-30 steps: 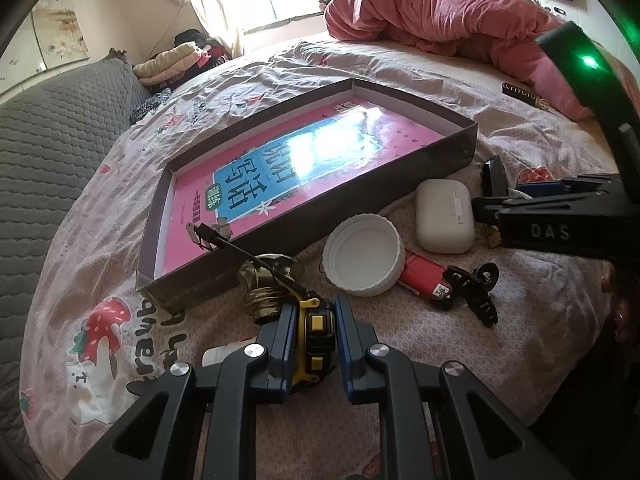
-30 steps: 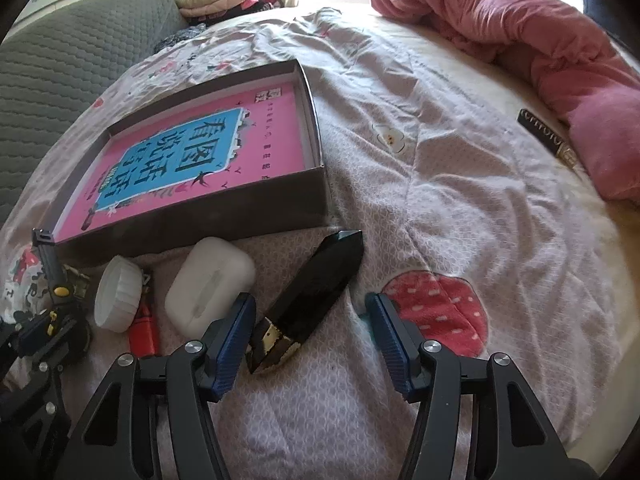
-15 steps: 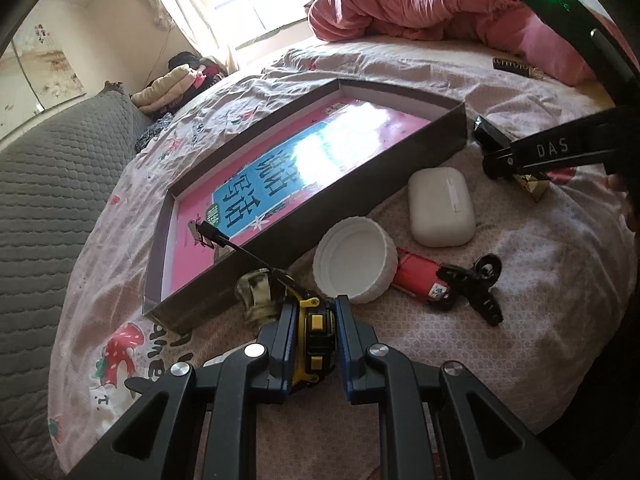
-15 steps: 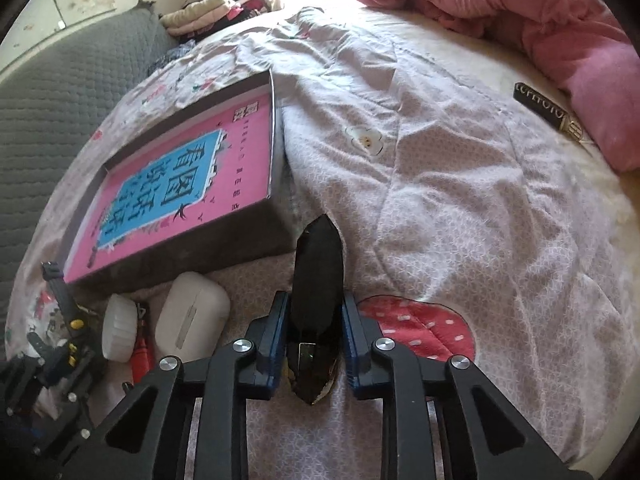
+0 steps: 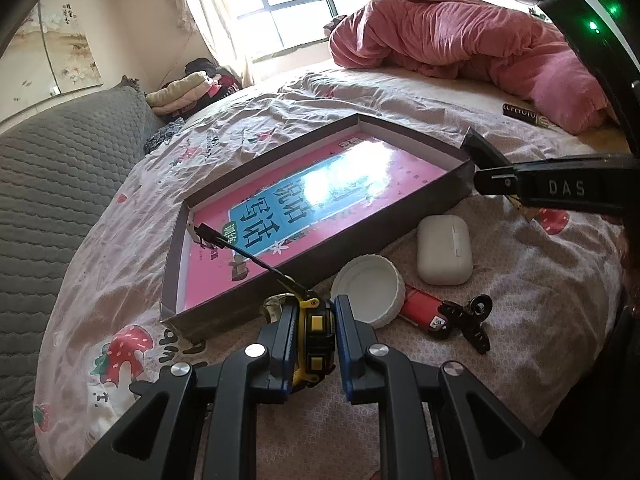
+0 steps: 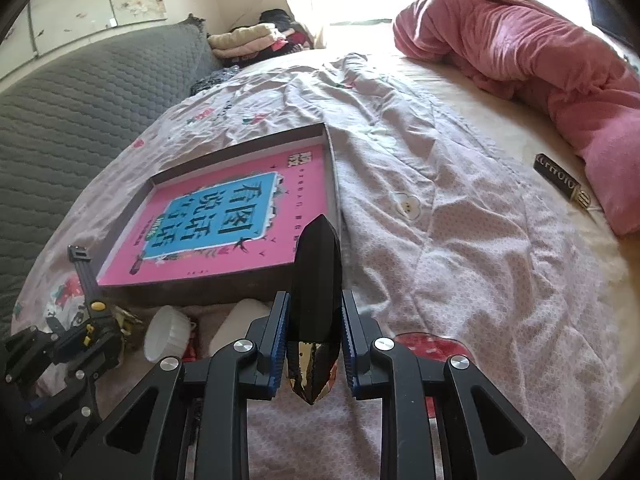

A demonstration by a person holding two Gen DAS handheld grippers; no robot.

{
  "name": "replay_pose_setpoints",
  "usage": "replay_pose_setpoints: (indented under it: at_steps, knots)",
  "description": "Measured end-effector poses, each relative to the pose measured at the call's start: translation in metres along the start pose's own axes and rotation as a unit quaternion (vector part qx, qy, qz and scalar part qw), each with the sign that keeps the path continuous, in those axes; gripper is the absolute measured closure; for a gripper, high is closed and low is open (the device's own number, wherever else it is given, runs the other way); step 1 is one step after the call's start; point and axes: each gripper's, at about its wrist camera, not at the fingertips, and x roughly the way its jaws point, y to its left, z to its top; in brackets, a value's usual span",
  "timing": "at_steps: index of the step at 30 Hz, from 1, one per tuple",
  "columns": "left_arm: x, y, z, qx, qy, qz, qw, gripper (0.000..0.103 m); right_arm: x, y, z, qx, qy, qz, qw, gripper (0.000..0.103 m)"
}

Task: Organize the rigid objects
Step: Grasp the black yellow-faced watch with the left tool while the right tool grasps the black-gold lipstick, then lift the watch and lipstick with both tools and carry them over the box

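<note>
My left gripper is shut on a yellow and black tape measure, whose black tape sticks out over the near corner of the box. My right gripper is shut on a black faceted case with a gold end, held above the bedsheet and pointing at the box. A shallow dark box with a pink and blue book inside lies on the bed ahead of both grippers. The left wrist view shows the right gripper at the box's right corner.
A white lid, a white earbud case, a red lighter and a black clip lie on the sheet in front of the box. A black and gold bar rests by the pink duvet. A grey quilted headboard runs along the left.
My right gripper's jaws closed on the black case and lifted it off the sheet toward the box. The left gripper kept its hold on the tape measure and tilted upward slightly.
</note>
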Motion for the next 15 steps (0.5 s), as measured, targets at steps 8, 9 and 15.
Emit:
replay_pose_setpoints:
  at_steps: [8, 9, 15]
  knots:
    - [-0.012, 0.018, 0.002, -0.057, -0.023, -0.028, 0.9977, 0.085, -0.004, 0.000, -0.001, 0.007, -0.008, 0.015, 1.000, 0.079]
    - [-0.011, 0.024, 0.003, -0.073, -0.022, -0.039, 0.9963, 0.085, -0.004, 0.000, 0.000, 0.007, -0.009, 0.016, 1.000, 0.079]
    - [-0.007, 0.054, 0.000, -0.140, -0.025, -0.066, 0.9876, 0.085, -0.003, 0.001, 0.000, 0.008, -0.010, 0.020, 1.000, 0.079]
